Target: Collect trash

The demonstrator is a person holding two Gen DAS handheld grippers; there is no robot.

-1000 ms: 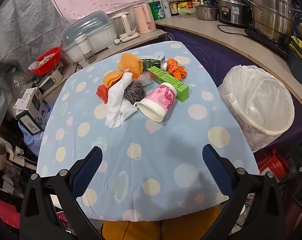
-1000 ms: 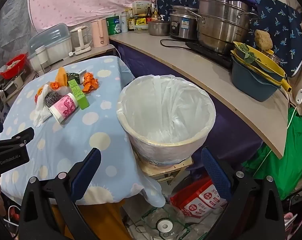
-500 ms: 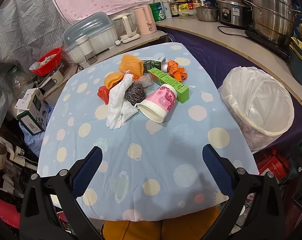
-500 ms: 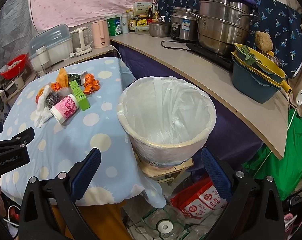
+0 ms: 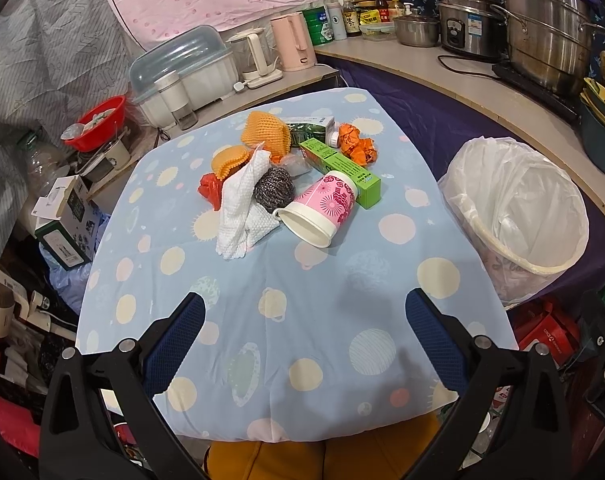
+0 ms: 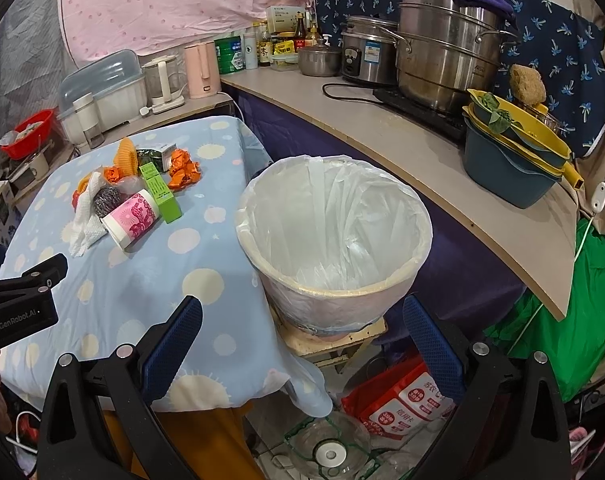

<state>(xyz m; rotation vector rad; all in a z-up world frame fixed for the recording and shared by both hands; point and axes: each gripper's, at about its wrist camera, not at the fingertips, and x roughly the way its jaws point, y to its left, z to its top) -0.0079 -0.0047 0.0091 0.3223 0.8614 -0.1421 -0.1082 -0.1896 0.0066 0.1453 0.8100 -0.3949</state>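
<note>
A heap of trash lies on the blue spotted tablecloth (image 5: 286, 320): a pink flowered cup (image 5: 322, 208) on its side, a green box (image 5: 342, 166), a steel scourer (image 5: 273, 190), a white paper towel (image 5: 240, 212), orange net sponges (image 5: 264, 132) and crumpled orange wrappers (image 5: 356, 146). The bin (image 6: 334, 232), lined with a white bag, stands on a stool right of the table. My left gripper (image 5: 304, 322) hangs open over the table's near part, short of the heap. My right gripper (image 6: 302, 322) is open in front of the bin, holding nothing.
A counter (image 6: 382, 128) with steel pots (image 6: 442, 64), a rice cooker and stacked basins (image 6: 514, 160) curves behind the bin. Kettles and a covered dish rack (image 5: 186, 68) stand beyond the table. Boxes and clutter (image 5: 62, 216) fill the floor at left; red bags (image 6: 398, 396) lie under the bin.
Both views have shifted slightly; the heap and the bin look a little nearer. Both grippers stay open, and nothing on the table has moved.
</note>
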